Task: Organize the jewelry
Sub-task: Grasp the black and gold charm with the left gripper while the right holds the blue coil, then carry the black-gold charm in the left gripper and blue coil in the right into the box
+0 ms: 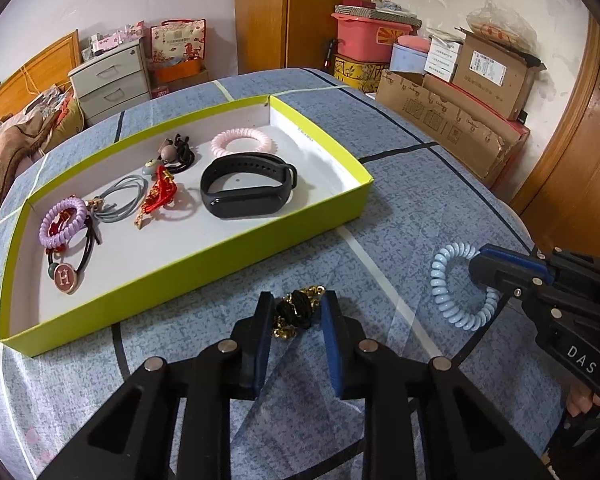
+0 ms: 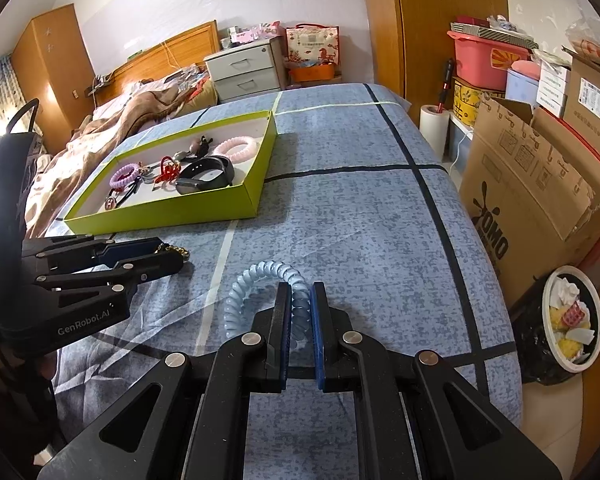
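Left gripper [image 1: 294, 312] has its fingers [image 1: 262, 320] closed around a black and gold chain piece [image 1: 296, 314] lying on the blue patterned bed cover [image 1: 400, 184]; both pads touch its sides, and the piece sits right between the fingertips with gold links showing past and below them. Right gripper [image 2: 300, 308] has its fingers [image 2: 282, 316] clamped tight on a light blue spiral hair tie [image 2: 256, 292], the coil pinched between the pads and its loop sticking out ahead and to the left of the fingertips, resting on the bed cover. In the left wrist view the right gripper [image 1: 480, 270] sits to the right of the left fingers, well apart from them. Beyond the left fingers, up and to the left, lies the yellow-green tray [image 1: 220, 252], holding a black fitness band [image 1: 248, 186], pink spiral tie [image 1: 242, 142], purple spiral tie [image 1: 62, 222], red ornament [image 1: 160, 196], grey elastic loops [image 1: 122, 198] and an H-charm tie [image 1: 65, 278]. The tray is near the left fingertips, not touching.
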A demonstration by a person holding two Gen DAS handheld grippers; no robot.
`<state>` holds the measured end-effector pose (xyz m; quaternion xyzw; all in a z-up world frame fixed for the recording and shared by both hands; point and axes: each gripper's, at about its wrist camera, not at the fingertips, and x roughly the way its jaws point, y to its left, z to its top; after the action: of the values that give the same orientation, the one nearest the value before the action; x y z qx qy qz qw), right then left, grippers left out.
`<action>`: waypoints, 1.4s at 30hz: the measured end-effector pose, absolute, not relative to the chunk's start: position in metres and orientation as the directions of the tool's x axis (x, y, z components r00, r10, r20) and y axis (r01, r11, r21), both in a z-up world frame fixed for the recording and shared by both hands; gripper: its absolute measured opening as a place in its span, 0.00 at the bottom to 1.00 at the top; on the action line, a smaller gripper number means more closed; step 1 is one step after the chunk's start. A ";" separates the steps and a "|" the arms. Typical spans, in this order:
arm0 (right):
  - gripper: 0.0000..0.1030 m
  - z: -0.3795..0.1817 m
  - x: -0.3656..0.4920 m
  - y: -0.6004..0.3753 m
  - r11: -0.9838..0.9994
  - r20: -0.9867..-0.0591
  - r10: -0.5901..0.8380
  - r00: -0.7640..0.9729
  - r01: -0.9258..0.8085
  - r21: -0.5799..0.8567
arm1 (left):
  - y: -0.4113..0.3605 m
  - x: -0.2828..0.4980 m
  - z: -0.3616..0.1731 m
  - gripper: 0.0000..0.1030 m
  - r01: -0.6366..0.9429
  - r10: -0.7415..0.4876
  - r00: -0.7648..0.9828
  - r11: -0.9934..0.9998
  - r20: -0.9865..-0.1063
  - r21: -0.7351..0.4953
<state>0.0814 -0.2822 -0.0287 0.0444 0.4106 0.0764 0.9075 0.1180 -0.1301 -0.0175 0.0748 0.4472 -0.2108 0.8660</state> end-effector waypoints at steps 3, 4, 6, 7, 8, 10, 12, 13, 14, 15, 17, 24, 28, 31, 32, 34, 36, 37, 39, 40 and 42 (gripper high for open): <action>0.09 -0.027 0.081 -0.280 0.985 -0.738 0.172 0.653 -0.101 0.140 | -0.127 0.117 -0.016 0.24 0.430 -0.306 0.510 0.900 -0.804 -0.070; 0.09 -0.026 0.081 -0.279 0.985 -0.737 0.172 0.654 -0.102 0.139 | -0.126 0.117 -0.016 0.24 0.432 -0.311 0.509 0.899 -0.803 -0.073; 0.09 -0.024 0.080 -0.277 0.985 -0.735 0.172 0.656 -0.106 0.137 | -0.123 0.115 -0.014 0.24 0.424 -0.311 0.517 0.902 -0.798 -0.077; 0.09 -0.023 0.080 -0.276 0.985 -0.734 0.173 0.657 -0.107 0.136 | -0.121 0.115 -0.013 0.24 0.424 -0.315 0.518 0.902 -0.795 -0.081; 0.09 -0.022 0.080 -0.275 0.985 -0.733 0.173 0.658 -0.109 0.134 | -0.119 0.115 -0.012 0.24 0.420 -0.315 0.522 0.904 -0.793 -0.083; 0.09 -0.018 0.080 -0.272 0.985 -0.730 0.174 0.661 -0.113 0.133 | -0.114 0.113 -0.008 0.24 0.415 -0.317 0.532 0.906 -0.785 -0.085; 0.09 -0.014 0.080 -0.269 0.984 -0.722 0.181 0.668 -0.120 0.135 | -0.107 0.111 -0.003 0.24 0.404 -0.320 0.544 0.910 -0.776 -0.092; 0.09 -0.012 0.081 -0.267 0.983 -0.720 0.183 0.670 -0.122 0.136 | -0.103 0.111 -0.001 0.24 0.400 -0.325 0.547 0.911 -0.771 -0.100; 0.09 -0.010 0.082 -0.265 0.983 -0.717 0.185 0.672 -0.126 0.135 | -0.099 0.111 0.001 0.24 0.393 -0.325 0.552 0.914 -0.768 -0.104; 0.09 -0.007 0.083 -0.262 0.982 -0.714 0.187 0.675 -0.130 0.135 | -0.094 0.111 0.003 0.24 0.383 -0.319 0.560 0.918 -0.764 -0.102; 0.09 -0.004 0.085 -0.258 0.981 -0.708 0.196 0.678 -0.139 0.138 | -0.086 0.112 0.007 0.24 0.364 -0.306 0.575 0.926 -0.759 -0.098; 0.09 0.008 0.095 -0.237 0.973 -0.691 0.228 0.686 -0.183 0.139 | -0.057 0.118 0.018 0.24 0.308 -0.276 0.610 0.946 -0.743 -0.099; 0.09 0.017 0.103 -0.223 0.969 -0.680 0.241 0.692 -0.212 0.128 | -0.041 0.123 0.021 0.24 0.285 -0.261 0.618 0.954 -0.742 -0.098; 0.09 0.021 0.113 -0.212 0.963 -0.675 0.262 0.690 -0.233 0.135 | -0.029 0.127 0.022 0.24 0.266 -0.243 0.627 0.960 -0.740 -0.091; 0.09 0.022 0.117 -0.208 0.962 -0.672 0.265 0.691 -0.238 0.135 | -0.027 0.127 0.022 0.24 0.260 -0.239 0.630 0.961 -0.739 -0.089; 0.09 0.023 0.124 -0.201 0.958 -0.670 0.279 0.687 -0.248 0.144 | -0.019 0.132 0.022 0.24 0.249 -0.235 0.628 0.964 -0.742 -0.094; 0.09 0.023 0.132 -0.194 0.955 -0.672 0.287 0.682 -0.257 0.147 | -0.012 0.138 0.022 0.24 0.231 -0.232 0.629 0.967 -0.742 -0.107; 0.09 0.024 0.136 -0.190 0.954 -0.672 0.287 0.682 -0.264 0.139 | -0.008 0.140 0.021 0.24 0.225 -0.231 0.630 0.968 -0.742 -0.110; 0.09 0.022 0.144 -0.180 0.952 -0.676 0.291 0.677 -0.278 0.131 | -0.001 0.145 0.020 0.24 0.209 -0.224 0.630 0.971 -0.743 -0.115; 0.09 0.021 0.148 -0.177 0.950 -0.679 0.296 0.672 -0.283 0.133 | 0.001 0.148 0.020 0.24 0.204 -0.223 0.631 0.972 -0.743 -0.118; 0.09 0.017 0.158 -0.170 0.948 -0.685 0.299 0.664 -0.288 0.135 | 0.006 0.152 0.019 0.24 0.185 -0.214 0.635 0.975 -0.742 -0.122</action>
<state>0.1578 -0.1703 0.0174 0.0075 0.3770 0.1611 0.9121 0.1521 0.0061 0.0191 -0.0173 0.4124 -0.1103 0.9041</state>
